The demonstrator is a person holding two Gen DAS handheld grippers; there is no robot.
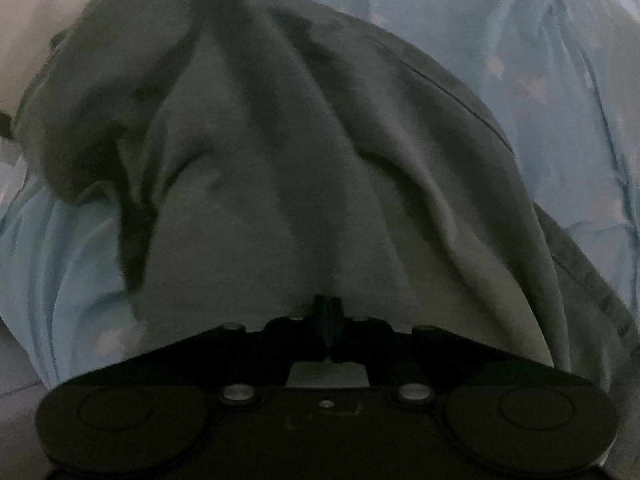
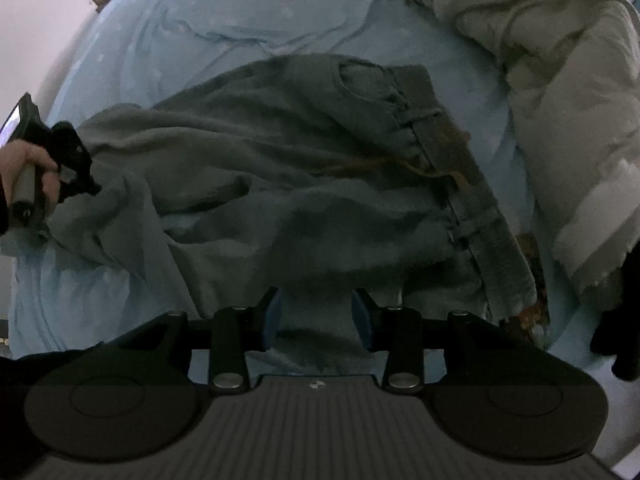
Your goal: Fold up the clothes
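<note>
Fingers of the left gripper (image 1: 328, 312) are pressed together, pinching the grey trousers (image 2: 288, 184) spread mid-frame on the blue bed sheet (image 2: 208, 16); right gripper (image 2: 316, 316) fingers stand spread around a cloth ridge. Lift both ends evenly to fold cleanly.

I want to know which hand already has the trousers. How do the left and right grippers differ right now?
The left gripper has its jaws together, pinching the grey-green trousers near a leg end; the right gripper has its jaws apart with cloth between the blue pads, near the waistband. Whether the right pads press the cloth I cannot tell. Both point down at the same garment on the light blue sheet.
</note>
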